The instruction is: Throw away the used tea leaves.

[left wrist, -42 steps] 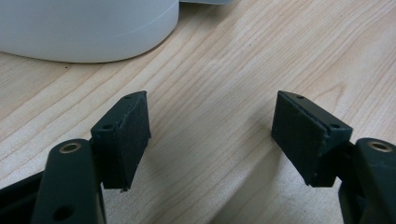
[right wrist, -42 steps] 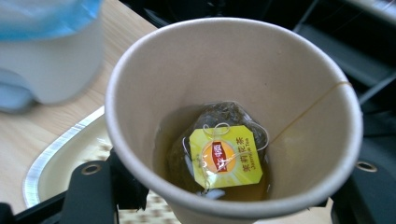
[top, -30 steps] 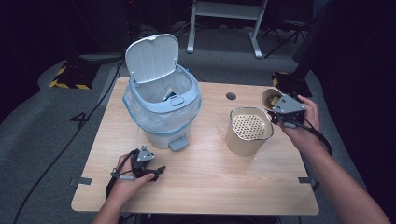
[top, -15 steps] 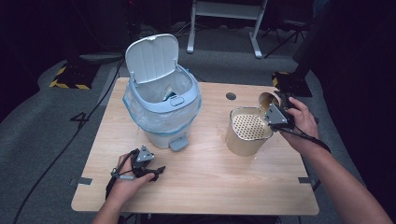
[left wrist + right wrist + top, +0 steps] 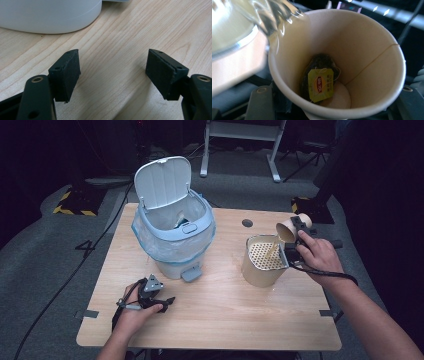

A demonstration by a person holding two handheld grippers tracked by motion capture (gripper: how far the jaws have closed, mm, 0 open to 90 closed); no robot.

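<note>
Paper cup (image 5: 337, 65) being tipped over the strainer container (image 5: 264, 261), pinched at its sides between the fingers of the right gripper (image 5: 292, 241), mouth turned toward the perforated lid just ahead of and below those fingers. Liquid (image 5: 274, 15) pouring off the rim in a clear stream onto the lid in the right gripper view. Tea bag (image 5: 318, 77) sitting deep in the cup, close in front of the fingers, with its yellow tag (image 5: 321, 85) lying on top and its string running up the inner wall to the rim.

Judging the step in hand as draining the cup through the strainer. Doing it well probably meaning: tilting slowly so the stream lands on the holes rather than over the container's edge, keeping the rim just above the lid, squeezing only lightly since a thin paper wall is likely to buckle, and stopping short of letting the tea bag slide out, if it is meant for the bin (image 5: 174, 237) standing open well off to the side.

Left gripper (image 5: 112, 72) resting low on the table (image 5: 120, 37), fingers spread wide with nothing between them, the bin's white base just beyond their tips.
</note>
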